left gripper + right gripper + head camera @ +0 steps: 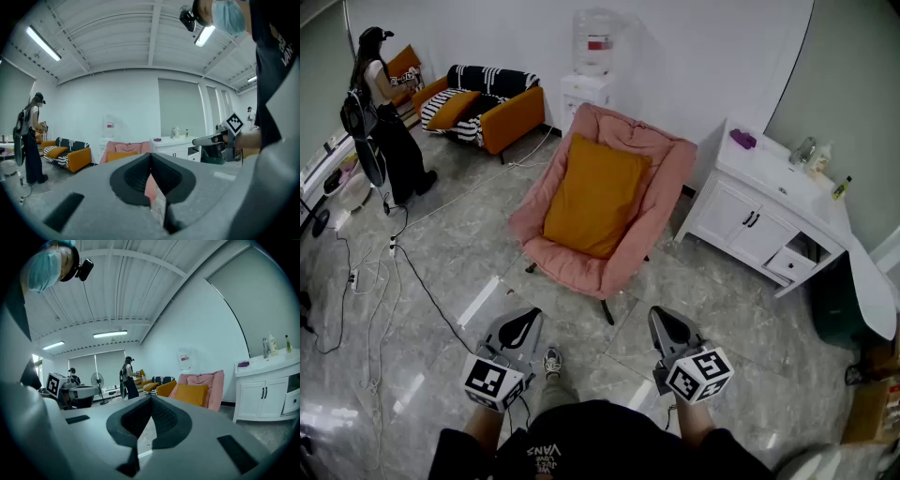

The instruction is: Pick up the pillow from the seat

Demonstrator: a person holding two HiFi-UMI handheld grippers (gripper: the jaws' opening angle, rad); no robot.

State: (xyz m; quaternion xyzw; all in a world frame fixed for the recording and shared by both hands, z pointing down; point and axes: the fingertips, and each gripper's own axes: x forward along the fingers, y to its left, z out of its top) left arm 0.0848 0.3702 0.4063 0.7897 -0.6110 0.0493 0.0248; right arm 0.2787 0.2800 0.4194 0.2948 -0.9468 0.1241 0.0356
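- The left gripper (528, 317) is held low over the grey tiled floor (694, 300), its jaws pressed together with nothing between them.
- Beside it, the right gripper (662, 317) has its jaws closed tight too, and it holds nothing.
- Just beyond both stands a pink chair (667, 178).
- The orange pillow (595, 197) lies on the chair's seat, leaning on the backrest, well apart from both grippers.
- To the chair's right is a white cabinet (741, 220) with one drawer pulled out.
- Against the far wall stand a water dispenser (592, 56) and an orange sofa (514, 117).
- A person (386, 117) stands near the sofa.
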